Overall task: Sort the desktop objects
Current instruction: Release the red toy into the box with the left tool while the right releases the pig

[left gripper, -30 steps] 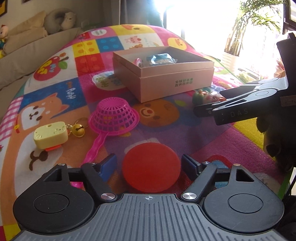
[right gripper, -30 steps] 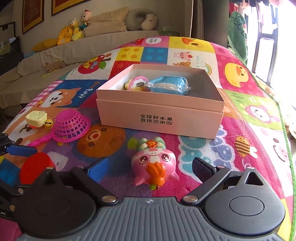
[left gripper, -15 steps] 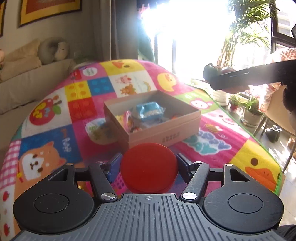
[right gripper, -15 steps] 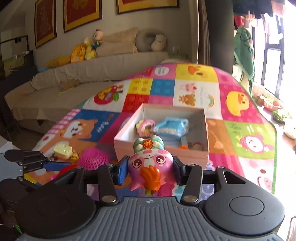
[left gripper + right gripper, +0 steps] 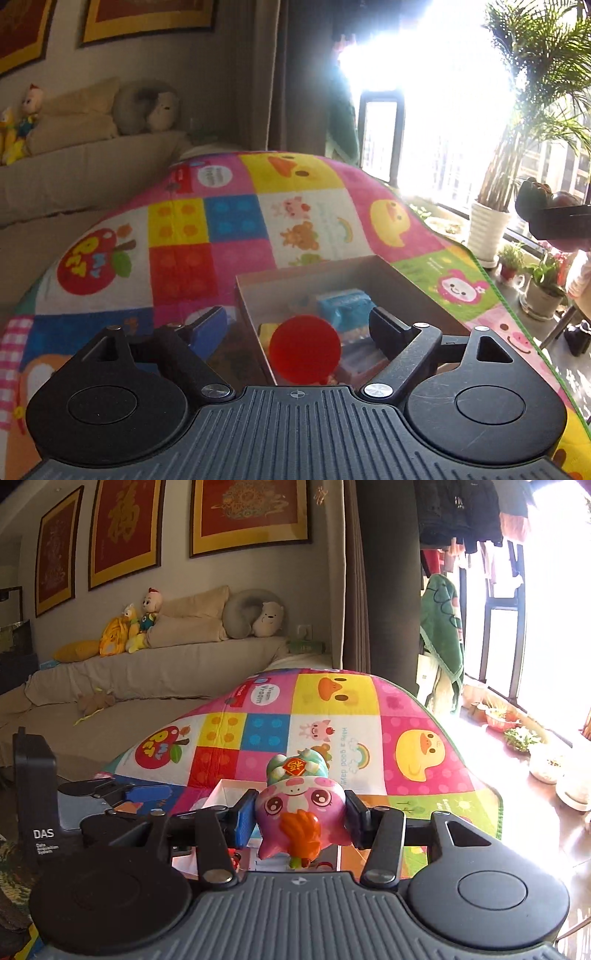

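A bright patchwork mat covers the table. A cardboard box sits on it, just this side of the animal square.

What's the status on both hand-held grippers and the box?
Left hand-held gripper opening, red disc loose over box. Right hand-held gripper clamps pig toy. Nothing in the way.

Left claw tilts downward, jaws opening wide (pads touching nothing) — right claw clamped, likewise tilted.
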The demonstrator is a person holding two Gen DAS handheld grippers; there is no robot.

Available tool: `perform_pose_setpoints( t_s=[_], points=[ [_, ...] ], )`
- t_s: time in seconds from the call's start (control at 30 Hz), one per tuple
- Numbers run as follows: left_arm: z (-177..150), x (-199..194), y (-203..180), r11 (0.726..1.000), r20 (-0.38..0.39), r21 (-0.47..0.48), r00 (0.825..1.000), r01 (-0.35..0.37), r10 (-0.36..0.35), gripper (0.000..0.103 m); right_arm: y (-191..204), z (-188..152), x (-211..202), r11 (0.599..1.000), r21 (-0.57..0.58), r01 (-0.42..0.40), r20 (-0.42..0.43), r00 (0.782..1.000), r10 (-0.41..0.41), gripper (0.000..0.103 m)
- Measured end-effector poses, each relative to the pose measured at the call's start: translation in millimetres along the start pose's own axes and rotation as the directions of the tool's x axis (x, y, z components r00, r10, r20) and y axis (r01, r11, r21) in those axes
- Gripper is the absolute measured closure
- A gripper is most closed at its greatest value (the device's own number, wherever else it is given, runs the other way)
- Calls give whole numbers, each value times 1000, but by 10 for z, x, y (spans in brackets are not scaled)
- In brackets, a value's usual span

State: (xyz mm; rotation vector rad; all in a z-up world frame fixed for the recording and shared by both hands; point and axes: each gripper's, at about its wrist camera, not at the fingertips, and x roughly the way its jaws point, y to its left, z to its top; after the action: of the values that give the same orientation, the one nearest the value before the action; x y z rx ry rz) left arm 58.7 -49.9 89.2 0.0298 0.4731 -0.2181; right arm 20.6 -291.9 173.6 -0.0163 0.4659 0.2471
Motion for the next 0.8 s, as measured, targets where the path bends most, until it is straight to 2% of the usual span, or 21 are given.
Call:
perform_pose_setpoints(
  t_s=[0.13,0.3,0.37,0.4,0.5,0.57,0.63,0.7,0.8],
  points=[
    [-357,-293,87,997,-24,80,999,-22,24,7,-71,-71,283,999,39,1,-52,999,1,55],
    [-701,-525,176,996,-78,90,997,-16,23,6,-29,-98,847,994,111,-20,-141,989,36,54],
    [-798,-591,235,996,-92,84,995,-30,38,5,-12,-115,1068,989,142,-36,-182,981,62,52],
    [-843,-622,270,996,-100,81,994,-36,44,4,-11,-128,1151,986,164,-34,-199,978,67,44],
    [-965,-686,392,996,-129,73,990,-50,59,3,20,-201,1200,982,189,-31,-205,976,70,42],
    [-1038,-711,462,996,-144,72,987,-62,72,2,76,-261,1142,986,164,-17,-196,979,50,36],
    [-1100,-733,519,996,-158,55,984,-71,79,2,168,-330,1046,995,101,8,-181,984,10,26],
    [-1160,-759,580,996,-173,30,981,-81,85,2,299,-413,926,1000,15,23,-163,986,-21,24],
    [-1199,-802,663,995,-184,-6,979,-95,92,1,536,-549,737,996,-84,0,-146,989,-13,16]
  ],
)
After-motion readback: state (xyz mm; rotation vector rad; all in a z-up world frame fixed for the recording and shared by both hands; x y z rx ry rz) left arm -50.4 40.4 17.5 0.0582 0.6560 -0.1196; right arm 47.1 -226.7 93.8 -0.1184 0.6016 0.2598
